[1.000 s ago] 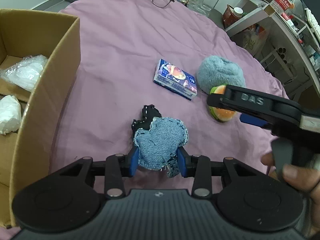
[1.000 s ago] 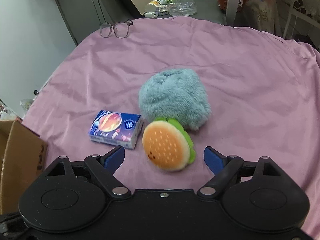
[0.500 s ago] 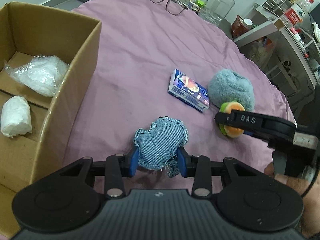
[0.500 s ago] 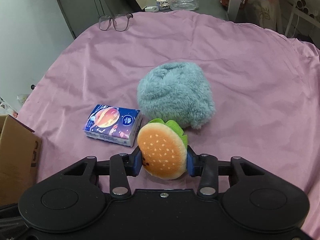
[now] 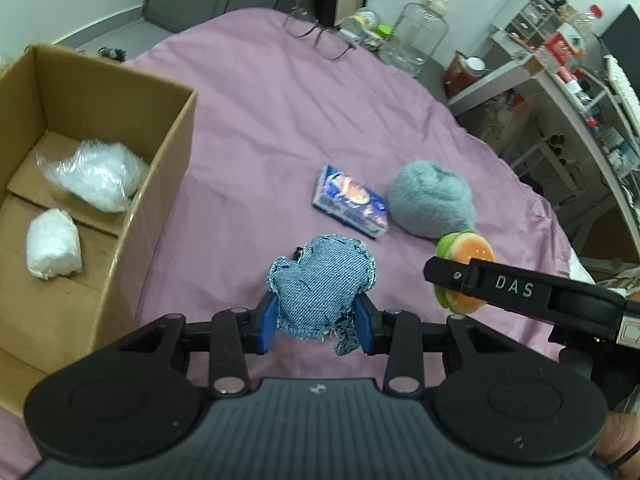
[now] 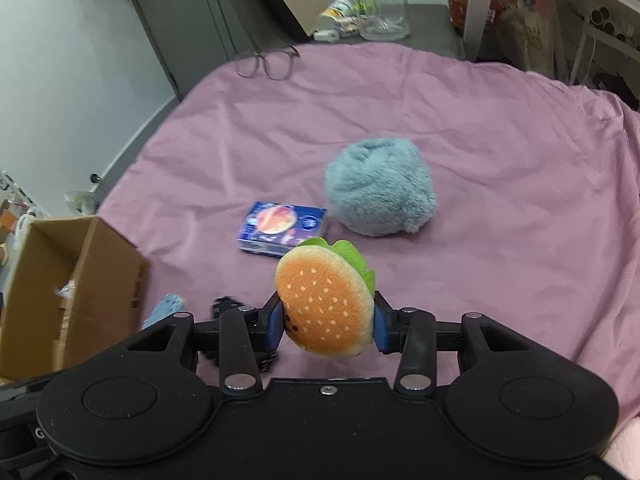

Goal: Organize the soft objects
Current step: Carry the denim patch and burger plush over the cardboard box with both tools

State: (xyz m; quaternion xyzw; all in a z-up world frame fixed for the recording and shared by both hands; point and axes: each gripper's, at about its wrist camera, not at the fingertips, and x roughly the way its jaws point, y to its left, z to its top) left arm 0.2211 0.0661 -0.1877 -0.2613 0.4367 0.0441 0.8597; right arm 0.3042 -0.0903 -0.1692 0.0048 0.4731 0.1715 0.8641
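My left gripper (image 5: 318,322) is shut on a blue denim plush (image 5: 322,280) and holds it above the purple cloth (image 5: 260,120), to the right of the cardboard box (image 5: 160,184). My right gripper (image 6: 326,326) is shut on a burger plush (image 6: 326,300) and holds it lifted; it also shows in the left wrist view (image 5: 466,250). A fluffy grey-blue ball (image 6: 380,186) and a blue tissue pack (image 6: 282,228) lie on the cloth ahead. The box holds two white wrapped bundles (image 5: 96,176).
Glasses (image 6: 268,62) lie at the cloth's far edge. A clear jar (image 6: 378,2) and small bottles stand beyond it. A cluttered shelf (image 5: 560,76) stands at the right. A small black thing (image 6: 226,306) lies on the cloth near the box (image 6: 80,280).
My right gripper closed on the burger plush and lifted it off the cloth. My left gripper rose and drew back with the denim plush, so more of the box shows.
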